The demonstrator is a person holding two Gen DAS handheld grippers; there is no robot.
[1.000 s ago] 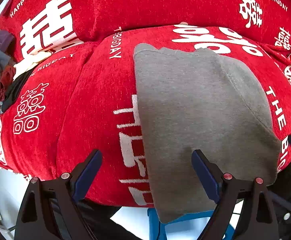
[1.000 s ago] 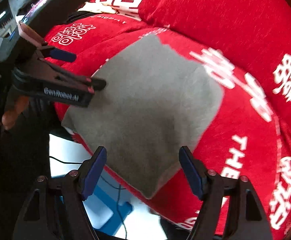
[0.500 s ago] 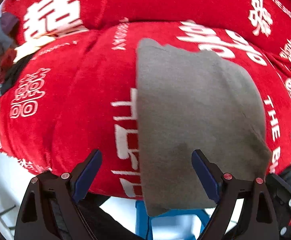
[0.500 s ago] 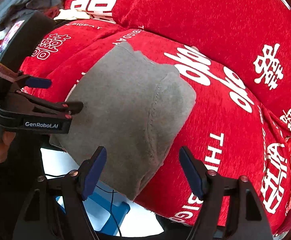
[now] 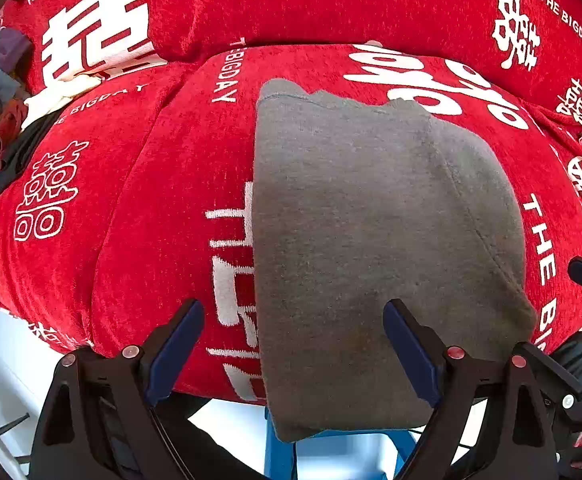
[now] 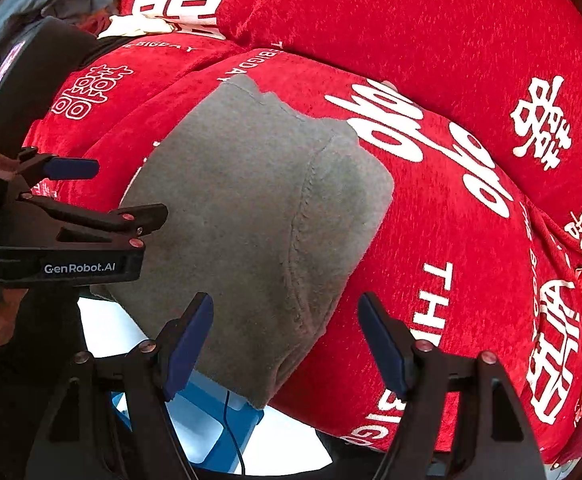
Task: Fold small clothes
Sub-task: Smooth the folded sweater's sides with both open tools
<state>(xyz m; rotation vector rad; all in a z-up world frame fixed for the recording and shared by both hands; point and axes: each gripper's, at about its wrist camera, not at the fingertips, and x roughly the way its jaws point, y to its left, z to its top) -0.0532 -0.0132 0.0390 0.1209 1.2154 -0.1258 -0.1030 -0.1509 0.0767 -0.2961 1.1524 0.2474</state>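
Sofa cushions (image 5: pixel 139 184) in red plush take up nearly everything, with the folded grey garment (image 5: pixel 371 240) lying flat on the seat and its near edge hanging over the front, probably so the next fold has a loose end to grab. Left tongs (image 5: pixel 291 348) gape wide above that edge, holding nothing; right tongs (image 6: pixel 287 344) also stand apart and empty over the garment's seam corner. Writing on the fabric reads "THE BIGDAY" and "HAPPY", plus double-happiness characters. Left tongs body says "GenRobot.AI" (image 6: pixel 79 268).
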